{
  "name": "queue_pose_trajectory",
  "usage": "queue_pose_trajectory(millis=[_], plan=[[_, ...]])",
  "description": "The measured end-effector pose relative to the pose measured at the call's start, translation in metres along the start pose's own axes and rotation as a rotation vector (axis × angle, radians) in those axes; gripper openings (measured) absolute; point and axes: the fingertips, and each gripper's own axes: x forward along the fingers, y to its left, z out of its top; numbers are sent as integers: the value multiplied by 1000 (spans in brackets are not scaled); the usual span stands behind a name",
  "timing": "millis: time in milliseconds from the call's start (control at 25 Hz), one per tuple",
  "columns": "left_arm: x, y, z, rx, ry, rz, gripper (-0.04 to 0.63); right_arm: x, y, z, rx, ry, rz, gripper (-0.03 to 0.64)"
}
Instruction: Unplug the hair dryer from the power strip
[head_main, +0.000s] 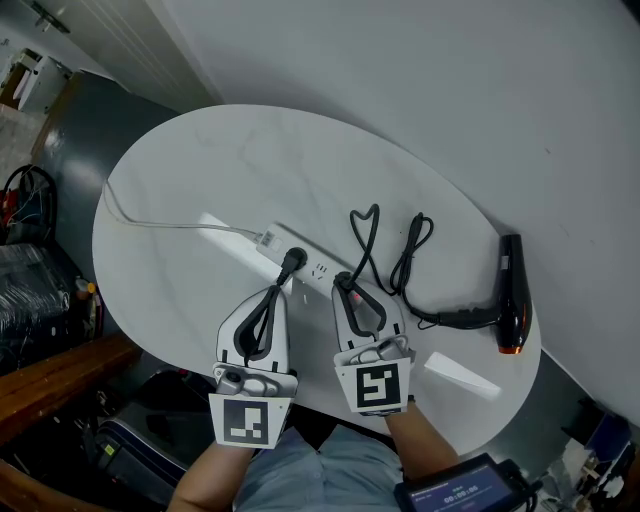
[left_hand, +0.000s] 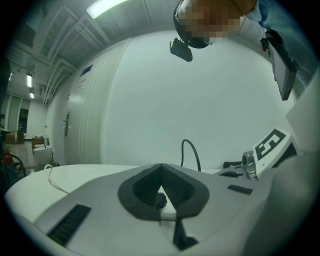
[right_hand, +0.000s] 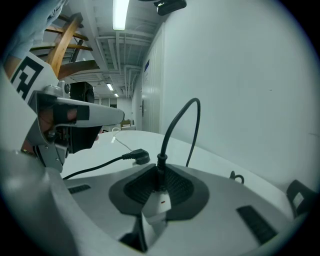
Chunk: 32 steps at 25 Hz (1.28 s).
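Note:
A white power strip (head_main: 318, 268) lies across the middle of the oval table (head_main: 180, 280). My right gripper (head_main: 347, 285) is at its right end, shut on the hair dryer's black plug (right_hand: 160, 165). The strip's white end with a red mark (right_hand: 161, 202) shows just under the jaws. The plug's cord (head_main: 365, 240) loops away to the black hair dryer (head_main: 512, 295) at the table's right edge. A second black plug (head_main: 293, 260) sits further left on the strip. My left gripper (head_main: 283, 288) hovers just short of it, fingertips together, nothing clearly gripped.
The strip's own white lead (head_main: 150, 222) trails off the table's left side. A white bar (head_main: 462, 377) lies near the front right edge. A pale wall runs behind the table. A dark device (head_main: 450, 490) sits below my right arm.

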Motion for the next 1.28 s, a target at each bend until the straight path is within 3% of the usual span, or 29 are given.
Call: queue_pose_trajectory(millis=[640, 1280], plan=[[2, -2, -1, -2, -5, -11, -5, -2, -1, -1, 7, -1, -12, 52], [15, -39, -45, -104, 69, -118, -5, -2, 0, -10, 6, 59, 37, 54]])
